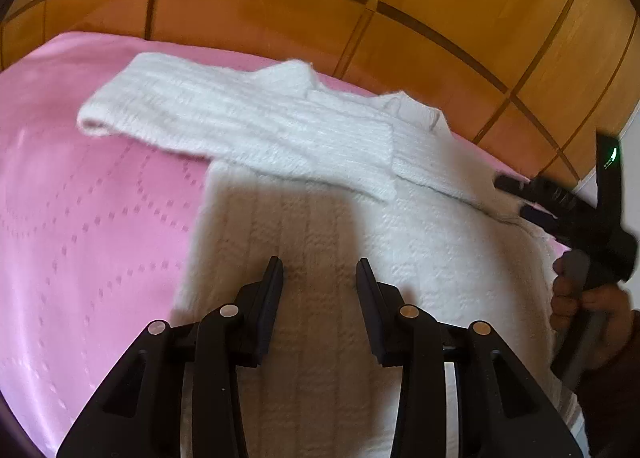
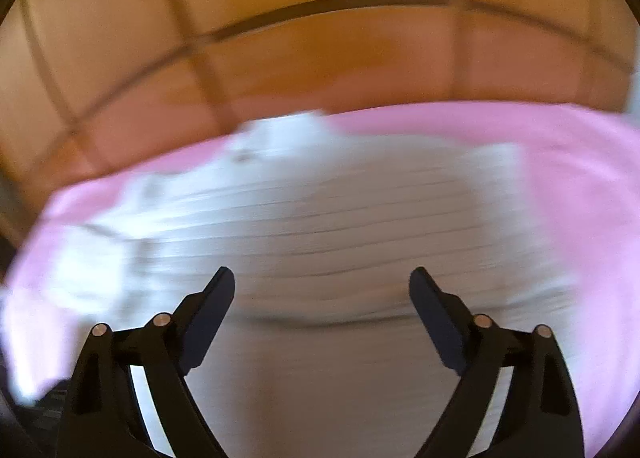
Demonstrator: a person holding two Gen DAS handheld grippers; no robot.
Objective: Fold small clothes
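A white knitted sweater lies flat on a pink quilted bedspread. One sleeve is folded across its upper part and reaches out to the left. My left gripper hovers over the sweater's body, jaws partly apart with nothing between them. At the right edge of the left wrist view my right gripper is at the sweater's right shoulder, held by a hand. In the blurred right wrist view the right gripper stands wide open above the sweater, holding nothing.
A wooden headboard with dark inlaid lines rises right behind the bed. Bare pink bedspread stretches to either side of the sweater. A strip of white wall shows at the far right.
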